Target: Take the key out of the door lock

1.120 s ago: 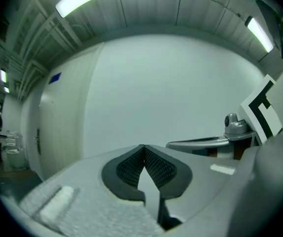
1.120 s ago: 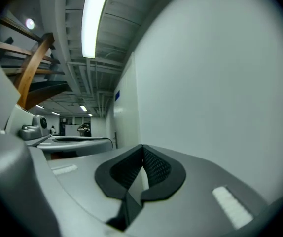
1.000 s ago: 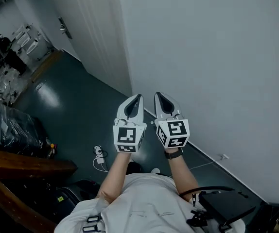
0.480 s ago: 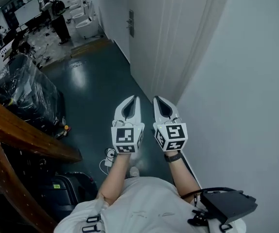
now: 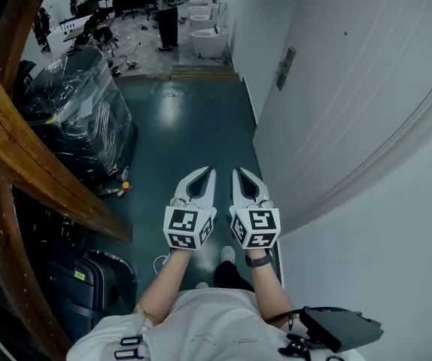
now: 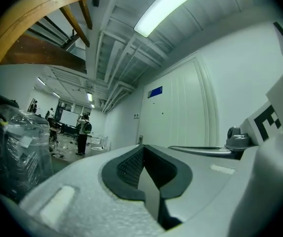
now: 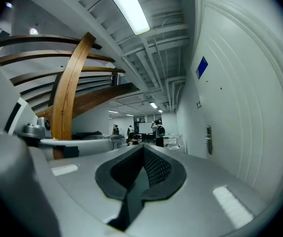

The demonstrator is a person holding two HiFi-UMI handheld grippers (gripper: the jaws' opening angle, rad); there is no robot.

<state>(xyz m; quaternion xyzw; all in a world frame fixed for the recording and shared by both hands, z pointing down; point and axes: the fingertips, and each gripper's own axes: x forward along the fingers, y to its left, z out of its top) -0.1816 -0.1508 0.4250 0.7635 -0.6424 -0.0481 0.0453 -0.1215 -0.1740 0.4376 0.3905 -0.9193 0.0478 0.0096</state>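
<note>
The white panelled door (image 5: 351,89) runs along the right side of the corridor. Its lock plate with handle (image 5: 284,68) is far ahead of both grippers; it also shows as the lock plate (image 7: 208,139) and, small, the lock plate (image 6: 140,139). At this distance I cannot make out a key. My left gripper (image 5: 211,172) and right gripper (image 5: 235,172) are held side by side in front of the person's chest, over the dark floor. Both are shut with nothing between the jaws. The left gripper's closed jaws (image 6: 142,148) and the right gripper's closed jaws (image 7: 143,148) point down the corridor.
A curved wooden beam (image 5: 28,164) rises at the left. A plastic-wrapped dark bulk (image 5: 80,111) stands behind it and a dark case (image 5: 92,284) sits by the person's left side. The dark green floor (image 5: 193,126) leads to a far room with people (image 5: 167,6) and white fixtures (image 5: 208,40).
The head view has swung from the blank white wall toward the corridor, so the door and its lock plate are now ahead on the right. Both grippers stay shut, side by side.
</note>
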